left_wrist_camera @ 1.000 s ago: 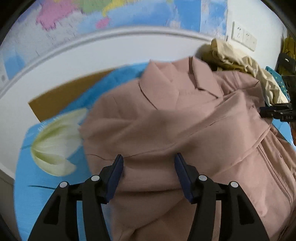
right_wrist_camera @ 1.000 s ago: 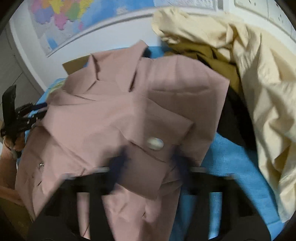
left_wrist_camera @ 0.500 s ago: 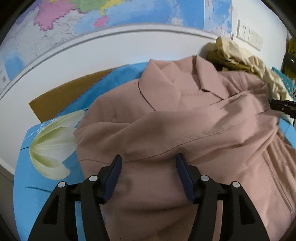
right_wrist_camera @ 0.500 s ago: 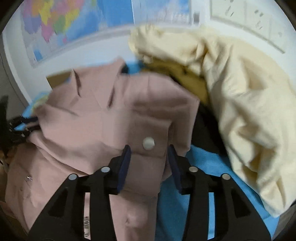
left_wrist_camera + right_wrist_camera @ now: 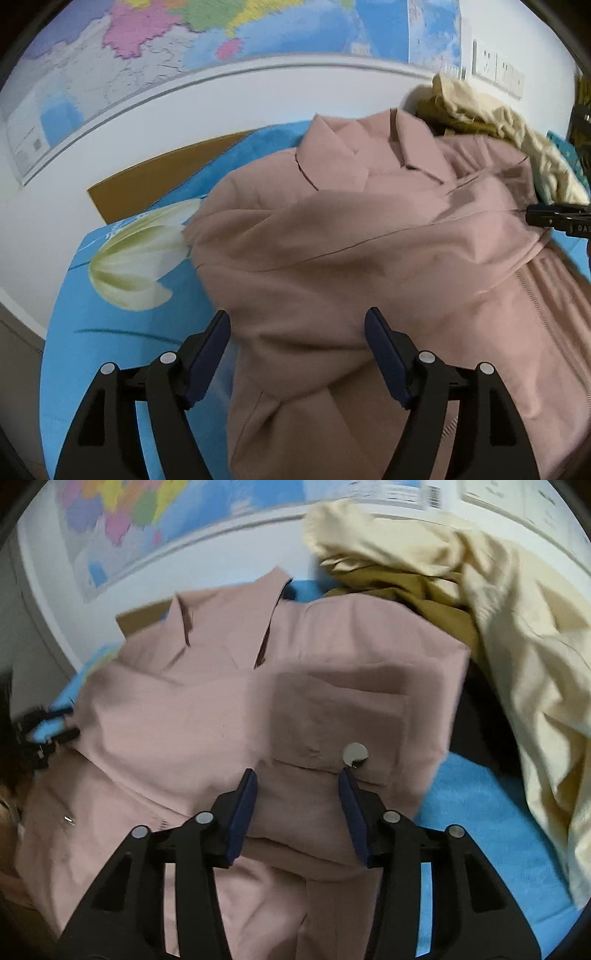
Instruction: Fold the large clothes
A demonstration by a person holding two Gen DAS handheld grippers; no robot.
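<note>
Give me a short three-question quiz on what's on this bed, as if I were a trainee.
1. True or false: the pink jacket lies with its collar toward the wall map.
2. Which lies right beside the jacket, on the right wrist view's right side? A) a cream garment B) a striped towel C) a pair of shoes
3. Fill in: both the left tongs and the right tongs are ____, with jacket cloth showing between the fingers.

Key: 1 true. 2 A. 3 open; neither clamps the cloth. The round button sits just beyond the right tongs, and the blue sheet has a white tulip print.
</note>
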